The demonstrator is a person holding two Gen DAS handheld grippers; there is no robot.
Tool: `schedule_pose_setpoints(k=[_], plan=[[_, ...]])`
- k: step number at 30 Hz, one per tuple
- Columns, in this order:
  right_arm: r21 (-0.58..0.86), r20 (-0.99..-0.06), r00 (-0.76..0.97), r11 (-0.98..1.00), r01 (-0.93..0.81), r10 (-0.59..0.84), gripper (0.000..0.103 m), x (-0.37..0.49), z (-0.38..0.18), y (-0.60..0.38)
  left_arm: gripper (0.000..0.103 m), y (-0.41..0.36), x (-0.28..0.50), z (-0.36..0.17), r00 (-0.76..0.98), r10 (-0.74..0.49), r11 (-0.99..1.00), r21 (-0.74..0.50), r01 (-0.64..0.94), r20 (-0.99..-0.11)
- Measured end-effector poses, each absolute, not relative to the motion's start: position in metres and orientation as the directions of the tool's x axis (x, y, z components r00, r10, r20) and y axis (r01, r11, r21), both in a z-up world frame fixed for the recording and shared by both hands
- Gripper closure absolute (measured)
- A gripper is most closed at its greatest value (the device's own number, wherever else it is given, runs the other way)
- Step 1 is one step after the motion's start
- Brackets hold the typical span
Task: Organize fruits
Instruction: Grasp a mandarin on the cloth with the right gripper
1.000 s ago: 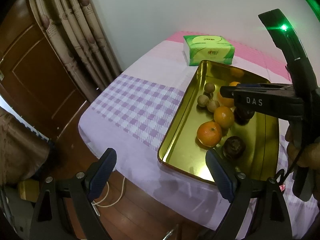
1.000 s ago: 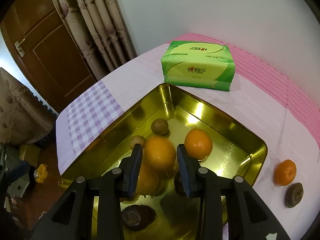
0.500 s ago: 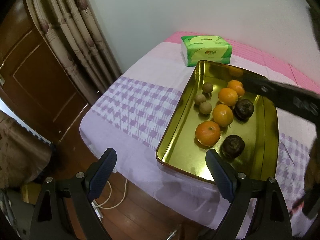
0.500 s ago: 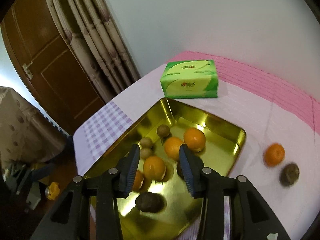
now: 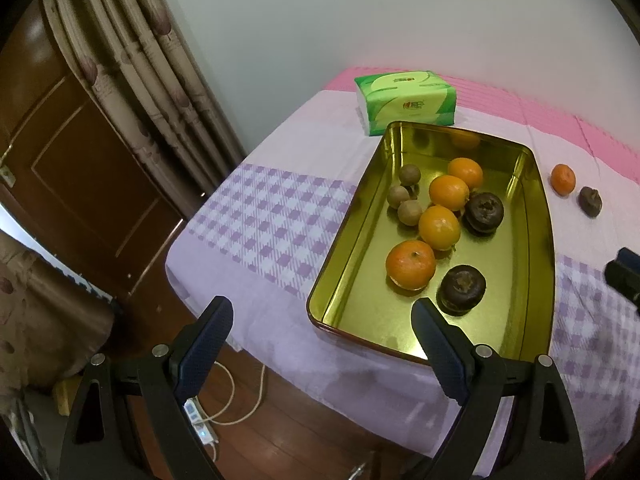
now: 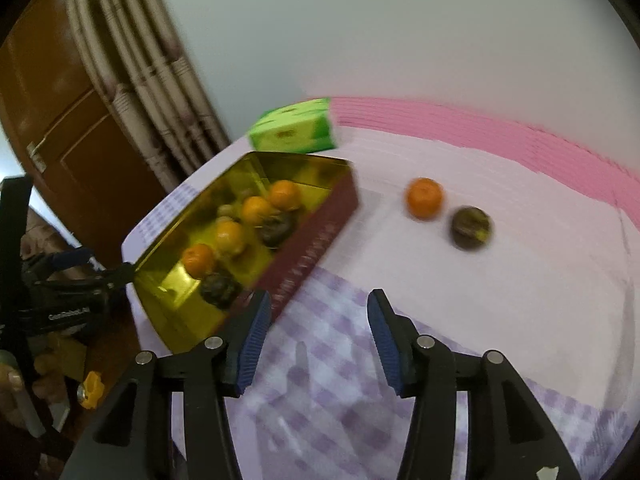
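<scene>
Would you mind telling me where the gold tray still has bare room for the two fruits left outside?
The gold tray is bare along its right wall, its near-left corner and far end. Its middle is crowded. The tangerine and dark fruit lie right of it.

Tangerine (image 6: 425, 197) beside dark fruit (image 6: 471, 222), outside tray (image 6: 316, 236).
</scene>
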State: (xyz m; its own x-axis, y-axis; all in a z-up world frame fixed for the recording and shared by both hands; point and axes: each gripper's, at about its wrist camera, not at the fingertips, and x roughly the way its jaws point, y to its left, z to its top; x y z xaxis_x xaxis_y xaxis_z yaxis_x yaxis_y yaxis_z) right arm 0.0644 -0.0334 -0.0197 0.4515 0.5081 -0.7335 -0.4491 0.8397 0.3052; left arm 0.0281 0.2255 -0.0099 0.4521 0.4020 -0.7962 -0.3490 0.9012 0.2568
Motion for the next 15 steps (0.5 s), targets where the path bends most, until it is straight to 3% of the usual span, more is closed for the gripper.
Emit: schedule_pose_setpoints(k=[12,15], plan=[[0.236,-0.737,0.483,0.85,-0.47,0.472,0.055,0.102,-0.011,-0.05,0.012,0.22,0.029,-0.011,0.453,0.446,0.885,0.304,-0.354,-0.772],[0.215,-0.749,0.468,0.84,-0.499,0.47,0.051,0.123,-0.012,-0.045,0.012,0.223,0.029,-0.01,0.455,0.449,0.881,0.298,-0.366,-0.769]])
